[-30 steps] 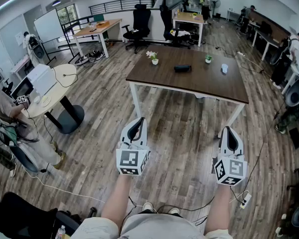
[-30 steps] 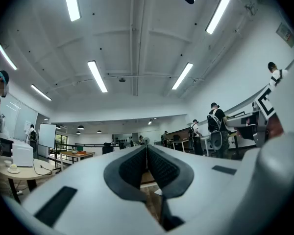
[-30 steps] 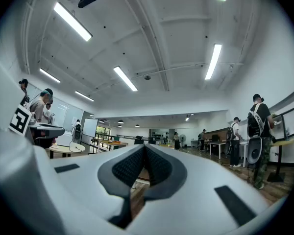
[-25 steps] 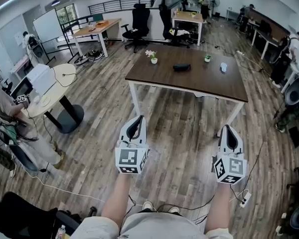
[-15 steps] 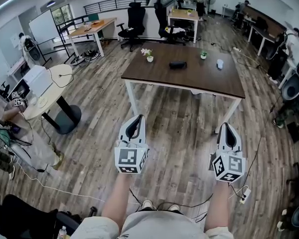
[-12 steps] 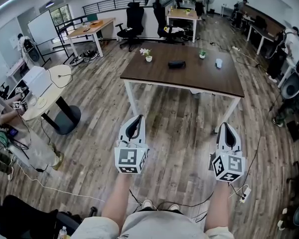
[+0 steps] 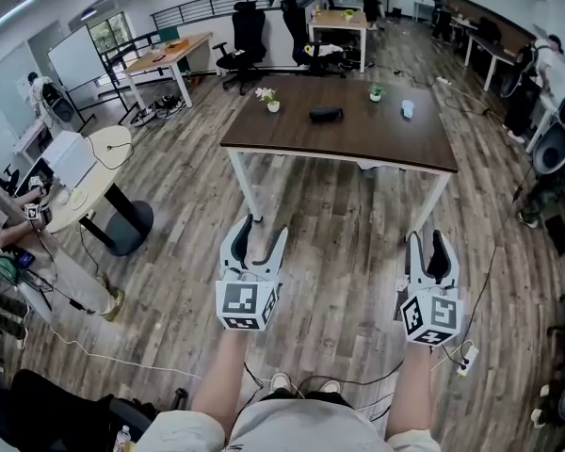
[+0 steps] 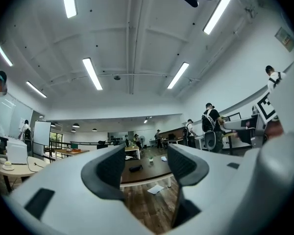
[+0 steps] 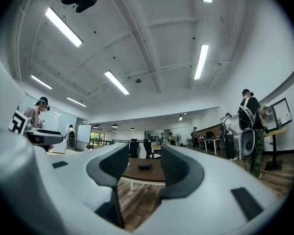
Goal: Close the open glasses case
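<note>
status: approach only, no contact yet. glasses case (image 7: pixel 326 114) sits on the dark wood table (image 7: pixel 358 149), in the far half at about mid-width, well ahead of both grippers. from here it reads as a small dark oblong. can't tell lid from base, or how far it gapes, at this range.

left gripper (image 7: pixel 255 229): jaws have just been opening and are now spread apart, with nothing held between them. right gripper (image 7: pixel 428 240): same, jaws just opened, standing wide, empty. both are held out over the plank floor (image 7: pixel 339 252), short of the table's near edge, pointing roughly level toward the table.

key geometry: the case lies ahead and between the two grippers, a bit closer to the left gripper's line than the right's. its long axis runs roughly left to right, parallel with the table's near edge. each gripper view frames the far-off case in its own jaw gap, so both are aimed at it.

neighbours on the table: potted flower (image 7: pixel 266 97) to the case's left, small plant pot (image 7: pixel 375 92) and a pale small object (image 7: pixel 407 109) to its right, all apart from the case.

my read: next is closing in on the table. hinge side needs checking up close before picking which gripper steadies and which presses the lid.
</note>
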{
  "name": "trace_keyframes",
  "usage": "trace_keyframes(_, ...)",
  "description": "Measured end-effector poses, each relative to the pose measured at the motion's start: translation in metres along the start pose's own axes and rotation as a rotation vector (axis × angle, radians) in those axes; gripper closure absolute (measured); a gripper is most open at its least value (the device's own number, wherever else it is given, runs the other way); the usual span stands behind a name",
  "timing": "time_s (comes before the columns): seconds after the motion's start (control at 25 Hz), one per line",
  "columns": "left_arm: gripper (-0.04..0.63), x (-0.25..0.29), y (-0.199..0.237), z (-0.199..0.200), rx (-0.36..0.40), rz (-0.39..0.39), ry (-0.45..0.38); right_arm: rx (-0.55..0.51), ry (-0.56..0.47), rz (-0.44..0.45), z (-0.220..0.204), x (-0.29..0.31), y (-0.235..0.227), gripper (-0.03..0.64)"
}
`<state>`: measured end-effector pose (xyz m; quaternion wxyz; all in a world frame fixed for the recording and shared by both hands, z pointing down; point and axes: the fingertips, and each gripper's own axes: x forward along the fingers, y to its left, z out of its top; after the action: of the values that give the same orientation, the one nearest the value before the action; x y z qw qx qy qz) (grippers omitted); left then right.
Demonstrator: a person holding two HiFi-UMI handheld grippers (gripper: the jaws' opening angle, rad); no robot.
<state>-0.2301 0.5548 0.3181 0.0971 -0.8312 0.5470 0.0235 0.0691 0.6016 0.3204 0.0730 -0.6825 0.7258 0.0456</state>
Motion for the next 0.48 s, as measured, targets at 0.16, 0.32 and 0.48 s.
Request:
trace_keyframes(0.16,0.319,0.008,-0.027,-0.007,0.033,-0.002,0.029,0.017,0.019,0.007,-0.011,-0.008,-0.027,0.413)
trace_keyframes(0.32,0.321,0.014,-0.052,-0.013,0.040,-0.008,0.051,0.050,0.025,0.000,-0.019,-0.017,-0.054,0.414)
trace_keyframes(0.48,0.321,0.021,-0.066,-0.018,0.051,-0.012,0.068,0.064,0.030,-0.004,-0.025,-0.017,-0.072,0.416)
